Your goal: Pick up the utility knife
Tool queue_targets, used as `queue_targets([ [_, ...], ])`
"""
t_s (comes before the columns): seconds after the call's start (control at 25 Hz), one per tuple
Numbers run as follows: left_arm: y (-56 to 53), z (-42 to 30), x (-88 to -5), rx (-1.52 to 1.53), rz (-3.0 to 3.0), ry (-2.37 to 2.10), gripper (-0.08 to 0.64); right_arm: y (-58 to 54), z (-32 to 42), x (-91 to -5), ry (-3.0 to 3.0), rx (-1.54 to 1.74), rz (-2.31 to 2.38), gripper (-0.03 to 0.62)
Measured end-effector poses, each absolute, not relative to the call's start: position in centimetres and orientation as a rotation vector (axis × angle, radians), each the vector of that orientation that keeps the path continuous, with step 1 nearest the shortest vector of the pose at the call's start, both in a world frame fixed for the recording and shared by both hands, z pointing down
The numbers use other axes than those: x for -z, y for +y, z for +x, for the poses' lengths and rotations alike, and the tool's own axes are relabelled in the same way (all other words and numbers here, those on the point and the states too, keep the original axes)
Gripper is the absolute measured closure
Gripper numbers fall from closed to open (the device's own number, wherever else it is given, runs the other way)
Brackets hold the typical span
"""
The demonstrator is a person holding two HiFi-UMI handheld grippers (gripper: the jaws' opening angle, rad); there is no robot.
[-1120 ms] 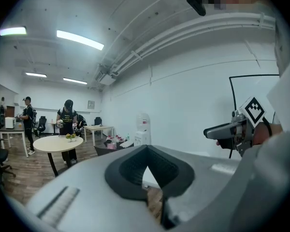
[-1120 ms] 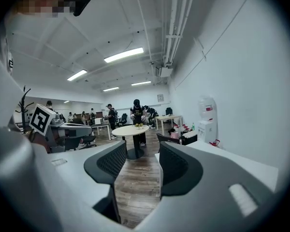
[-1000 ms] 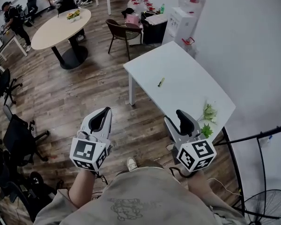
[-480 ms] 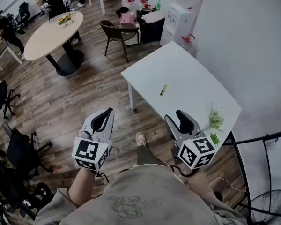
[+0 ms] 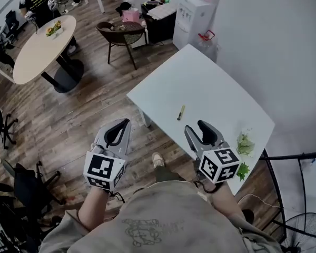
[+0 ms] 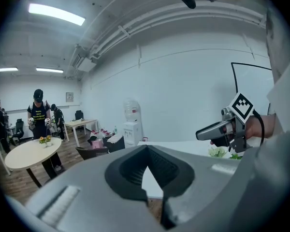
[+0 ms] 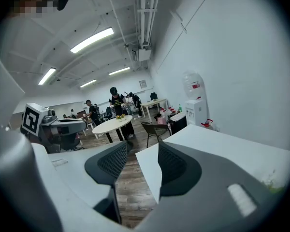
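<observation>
The utility knife (image 5: 180, 113), a slim yellow-and-dark tool, lies on the white table (image 5: 210, 88) near its front edge. In the head view both grippers are held in the air short of it. My left gripper (image 5: 125, 122) hangs over the wooden floor to the knife's left, its jaw tips meeting, nothing held. My right gripper (image 5: 194, 126) is just below the knife, over the table's edge, jaws apart and empty. The left gripper view shows the left gripper (image 6: 146, 148) shut and the right gripper (image 6: 217, 129) beside it. In the right gripper view the right gripper (image 7: 142, 149) stands open. The knife is not visible in either gripper view.
Green leafy sprigs (image 5: 245, 144) lie on the table's right end. A water dispenser (image 5: 192, 12) and a brown chair (image 5: 121, 33) stand beyond the table, with a round table (image 5: 39, 49) and people further left. A black rail (image 5: 295, 154) and a fan (image 5: 300, 236) are at the right.
The person has stepped closer, so the table and knife now lie nearer to both grippers. The grippers keep the same pose and jaw states.
</observation>
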State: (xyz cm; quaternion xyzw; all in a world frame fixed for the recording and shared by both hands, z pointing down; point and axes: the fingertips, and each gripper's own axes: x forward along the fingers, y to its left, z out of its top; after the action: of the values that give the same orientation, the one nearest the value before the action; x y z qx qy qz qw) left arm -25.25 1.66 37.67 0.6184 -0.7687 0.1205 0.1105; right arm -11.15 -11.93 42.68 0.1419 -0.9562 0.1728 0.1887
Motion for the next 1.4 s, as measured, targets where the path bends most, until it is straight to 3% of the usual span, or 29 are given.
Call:
queue_targets([
  [0.56,-9.9,-31.2,-43.7,-0.457,1.832,-2.096,0.558,-21.9,-16.6,-51.5,-2.524,-0.558,0.449,0.38],
  [1.4,-17.9,-33.0,-52.9,-0.66,2.113,-1.597,0.558,-22.6,-16.7,-64.3,-2.2,-0.72,0.725,0.38],
])
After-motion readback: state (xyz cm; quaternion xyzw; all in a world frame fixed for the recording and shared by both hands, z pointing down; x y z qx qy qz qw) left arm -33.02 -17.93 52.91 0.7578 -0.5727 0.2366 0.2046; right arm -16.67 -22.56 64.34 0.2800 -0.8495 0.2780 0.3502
